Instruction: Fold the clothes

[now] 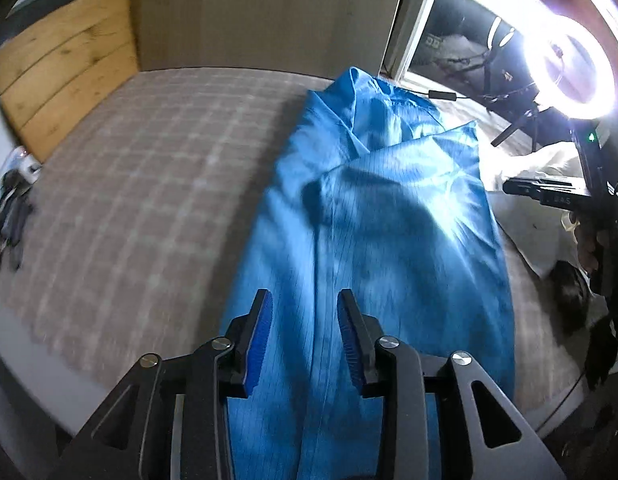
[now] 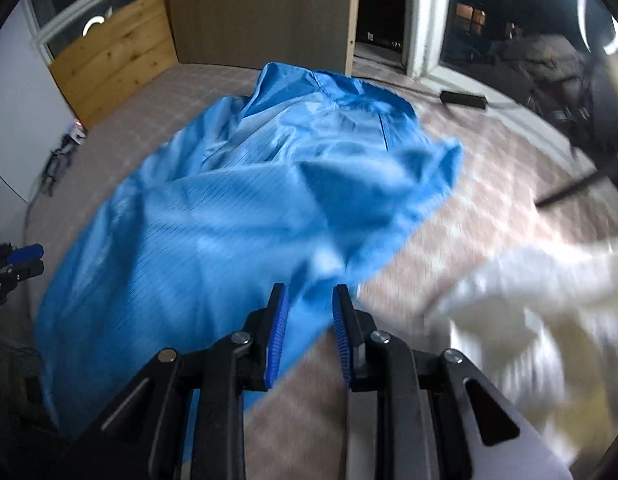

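A shiny blue garment [image 1: 373, 216] lies lengthwise on a bed with a checked beige cover [image 1: 141, 184]. My left gripper [image 1: 305, 300] is open above the garment's near end, with nothing between its blue pads. In the right wrist view the garment [image 2: 213, 224] is spread with its right side folded over in a loose flap. My right gripper [image 2: 309, 292] is open at that flap's lower edge; cloth lies between and below the fingers, and no grip shows. The right gripper also shows in the left wrist view [image 1: 549, 194], and the left gripper in the right wrist view [image 2: 17, 264].
A pile of white cloth [image 2: 529, 312] lies on the bed to the right. A bright ring light [image 1: 569, 64] on a stand is at the far right. A wooden headboard [image 1: 69, 68] stands at the far left. Dark items [image 1: 13, 208] lie at the bed's left edge.
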A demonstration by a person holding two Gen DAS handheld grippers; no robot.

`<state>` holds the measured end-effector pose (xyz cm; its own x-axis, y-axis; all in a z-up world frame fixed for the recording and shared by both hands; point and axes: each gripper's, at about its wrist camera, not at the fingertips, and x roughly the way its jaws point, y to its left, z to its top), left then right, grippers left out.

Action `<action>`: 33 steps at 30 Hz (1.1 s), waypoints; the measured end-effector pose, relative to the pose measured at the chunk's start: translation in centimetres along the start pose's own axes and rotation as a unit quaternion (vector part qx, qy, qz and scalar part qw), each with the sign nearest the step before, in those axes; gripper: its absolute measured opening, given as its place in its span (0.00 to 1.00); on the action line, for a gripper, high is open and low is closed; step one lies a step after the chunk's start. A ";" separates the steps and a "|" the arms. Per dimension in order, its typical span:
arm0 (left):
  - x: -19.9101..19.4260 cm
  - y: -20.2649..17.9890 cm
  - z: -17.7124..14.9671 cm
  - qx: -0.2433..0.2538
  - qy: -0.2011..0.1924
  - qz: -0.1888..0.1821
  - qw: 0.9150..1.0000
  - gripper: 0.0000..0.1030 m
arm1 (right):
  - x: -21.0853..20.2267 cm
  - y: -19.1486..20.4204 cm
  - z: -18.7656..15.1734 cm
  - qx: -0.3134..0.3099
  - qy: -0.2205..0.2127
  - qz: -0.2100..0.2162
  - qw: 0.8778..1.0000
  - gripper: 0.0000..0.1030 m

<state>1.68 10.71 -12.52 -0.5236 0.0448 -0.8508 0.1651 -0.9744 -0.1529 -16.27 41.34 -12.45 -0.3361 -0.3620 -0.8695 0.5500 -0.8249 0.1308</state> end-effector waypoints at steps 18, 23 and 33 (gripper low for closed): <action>-0.1 3.1 -18.3 -0.004 0.107 -0.058 0.992 0.35 | 1.7 18.1 -13.4 -0.104 0.075 -0.019 0.992 0.22; -1.1 4.9 -19.4 0.021 0.103 -0.088 0.991 0.35 | 1.7 17.0 -13.2 -0.035 0.051 -0.105 0.993 0.26; -4.2 7.7 -18.8 0.087 0.071 -0.134 0.985 0.35 | -7.2 21.1 -23.2 0.123 -0.015 -0.084 0.989 0.29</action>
<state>20.84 7.14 -19.58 -0.4052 0.3235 -0.8551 -0.1157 -0.9459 -0.3031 15.50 36.58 -14.43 -0.4306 -0.2208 -0.8751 0.2836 -0.9536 0.1011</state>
